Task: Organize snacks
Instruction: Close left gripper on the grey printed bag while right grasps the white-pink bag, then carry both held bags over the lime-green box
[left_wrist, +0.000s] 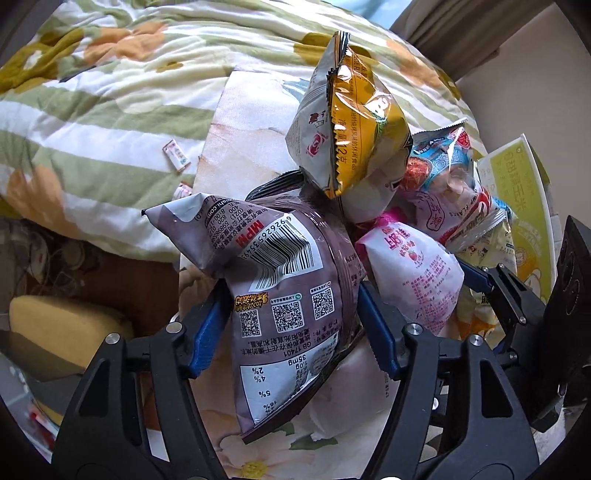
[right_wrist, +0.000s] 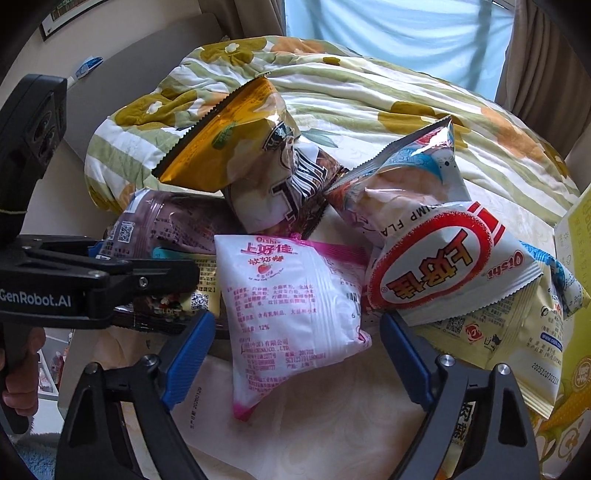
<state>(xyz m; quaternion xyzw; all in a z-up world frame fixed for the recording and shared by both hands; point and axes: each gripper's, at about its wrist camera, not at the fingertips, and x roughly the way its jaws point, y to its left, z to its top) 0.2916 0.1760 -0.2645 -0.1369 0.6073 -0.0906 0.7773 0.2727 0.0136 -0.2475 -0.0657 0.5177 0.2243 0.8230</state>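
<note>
The snacks lie in a loose pile on a bed with a striped floral quilt (left_wrist: 122, 96). The left gripper (left_wrist: 291, 317) has its fingers around the brown bag (left_wrist: 288, 295), pressing its sides. The right gripper (right_wrist: 295, 332) stands open around the pink-white bag (right_wrist: 291, 314), not touching it. Pulling the brown bag may tip the gold bag (left_wrist: 365, 125) leaning above. Readable: "Oishi" on the red-oval bag (right_wrist: 436, 258), "GenRobot.AI" on the left gripper.

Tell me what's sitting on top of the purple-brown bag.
A yellow bag leans upright over the purple-brown bag's far end, with the pink-and-white bag beside it. Whatever lies beneath the purple-brown bag is hidden, apart from floral fabric.
</note>
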